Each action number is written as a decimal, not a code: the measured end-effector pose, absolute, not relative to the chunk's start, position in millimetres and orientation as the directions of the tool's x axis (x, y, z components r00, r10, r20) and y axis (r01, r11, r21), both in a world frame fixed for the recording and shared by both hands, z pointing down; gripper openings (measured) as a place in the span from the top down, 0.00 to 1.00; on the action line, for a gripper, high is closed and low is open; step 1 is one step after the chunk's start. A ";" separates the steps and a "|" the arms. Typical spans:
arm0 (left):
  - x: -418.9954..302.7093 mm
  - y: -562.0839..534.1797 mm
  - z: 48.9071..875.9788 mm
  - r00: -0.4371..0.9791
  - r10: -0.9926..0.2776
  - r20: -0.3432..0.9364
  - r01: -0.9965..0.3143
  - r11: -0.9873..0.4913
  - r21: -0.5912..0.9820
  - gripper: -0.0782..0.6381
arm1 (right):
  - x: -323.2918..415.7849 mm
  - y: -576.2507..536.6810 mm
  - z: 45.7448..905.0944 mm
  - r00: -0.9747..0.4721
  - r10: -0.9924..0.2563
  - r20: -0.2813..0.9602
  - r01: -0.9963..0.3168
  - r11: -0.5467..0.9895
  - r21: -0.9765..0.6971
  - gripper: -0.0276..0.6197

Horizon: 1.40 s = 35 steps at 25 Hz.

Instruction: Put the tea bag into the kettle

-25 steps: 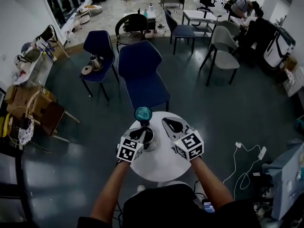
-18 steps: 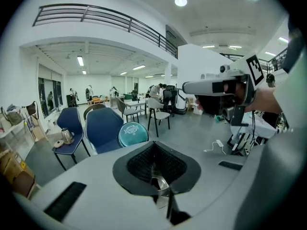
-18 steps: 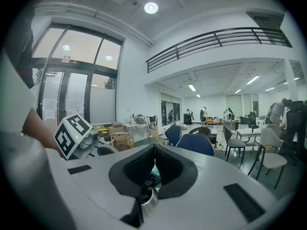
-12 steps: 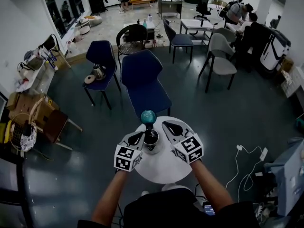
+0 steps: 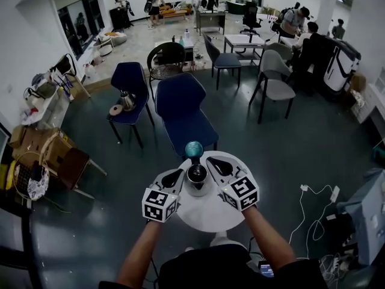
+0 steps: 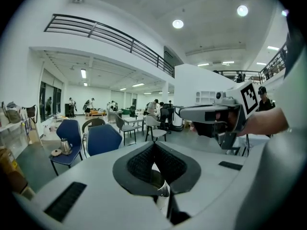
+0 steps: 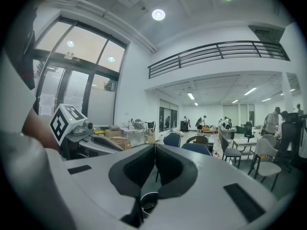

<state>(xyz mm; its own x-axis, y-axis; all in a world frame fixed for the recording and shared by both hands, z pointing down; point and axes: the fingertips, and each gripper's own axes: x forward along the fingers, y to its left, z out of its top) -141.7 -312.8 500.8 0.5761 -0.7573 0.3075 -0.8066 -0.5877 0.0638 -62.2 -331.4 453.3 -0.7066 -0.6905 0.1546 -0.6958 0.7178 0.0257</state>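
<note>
A small metal kettle [image 5: 197, 177] stands open-topped in the middle of the round white table [image 5: 207, 214]. A teal round thing [image 5: 194, 149] sits just behind it. My left gripper [image 5: 176, 174] is at the kettle's left side and my right gripper [image 5: 215, 163] at its right, both close to it. In the left gripper view the jaws [image 6: 154, 146] are shut, with the kettle's rim [image 6: 163, 191] and a pale sliver showing in the gap below. The right gripper [image 7: 155, 146] is shut too, above the kettle's rim [image 7: 147, 202]. I see no tea bag.
A blue chair [image 5: 180, 110] stands right behind the table. Another blue chair [image 5: 127, 80] to the left carries a metal pot. Cardboard boxes [image 5: 36, 140] lie at the far left, and a white cable [image 5: 313, 200] runs over the floor at the right.
My left gripper has drawn back from over the kettle's mouth to its left side. The right gripper has stayed beside the kettle. The head view has tipped upward a little.
</note>
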 end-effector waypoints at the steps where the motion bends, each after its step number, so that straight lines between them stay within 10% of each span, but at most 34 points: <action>1: -144.2 -307.5 495.1 0.581 -0.758 0.297 -0.805 -0.589 0.070 0.87 | -65.1 -324.7 449.9 -0.704 -0.694 0.149 -0.699 0.715 0.027 0.93; 35: -212.6 -179.1 431.2 0.671 -0.728 0.143 -0.741 -0.667 0.081 0.87 | -142.9 -183.5 412.8 -0.643 -0.758 0.108 -0.754 0.652 0.083 0.93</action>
<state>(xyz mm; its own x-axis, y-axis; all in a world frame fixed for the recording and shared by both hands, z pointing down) -212.6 -179.1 431.2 0.6710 -0.7276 0.1427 -0.7406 -0.6670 0.0814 -142.9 -183.5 412.8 -0.6433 -0.7579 0.1082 -0.7539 0.6517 0.0832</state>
